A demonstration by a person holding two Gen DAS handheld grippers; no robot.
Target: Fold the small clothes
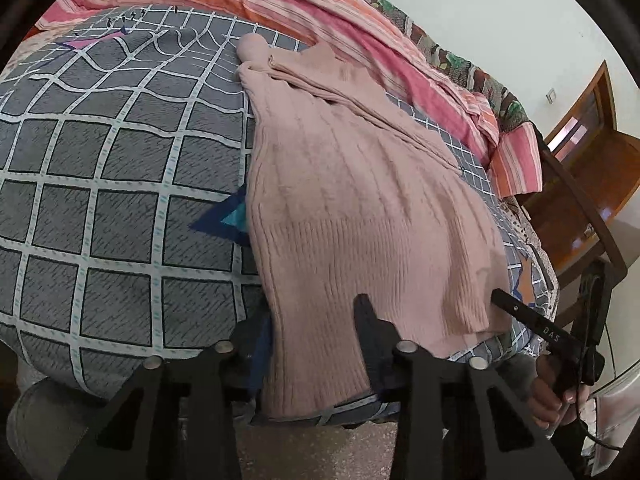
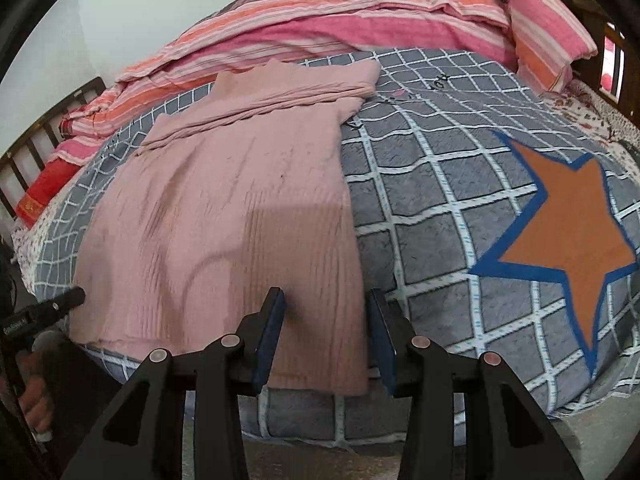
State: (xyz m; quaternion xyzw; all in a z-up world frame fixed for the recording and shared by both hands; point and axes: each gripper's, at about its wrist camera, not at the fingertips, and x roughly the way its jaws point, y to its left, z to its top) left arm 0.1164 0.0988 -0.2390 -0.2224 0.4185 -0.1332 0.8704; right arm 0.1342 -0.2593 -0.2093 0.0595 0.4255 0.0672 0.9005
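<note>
Home bedroom: bed with grey grid-patterned quilt (image 2: 440, 208), rumpled pink-and-orange striped blanket (image 2: 320, 28), striped pillow (image 2: 548, 36), brown wooden door (image 1: 592, 168), slatted wooden bed frame (image 2: 36, 144).

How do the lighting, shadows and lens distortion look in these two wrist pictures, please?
Left wrist view: even, soft light, no glare; the fisheye bows the grid on the bedcover, and the pink sweater looks slightly soft. Right wrist view: a broad shadow lies across the sweater's near half, just ahead of the right gripper; dark corners ring both pictures.
</note>
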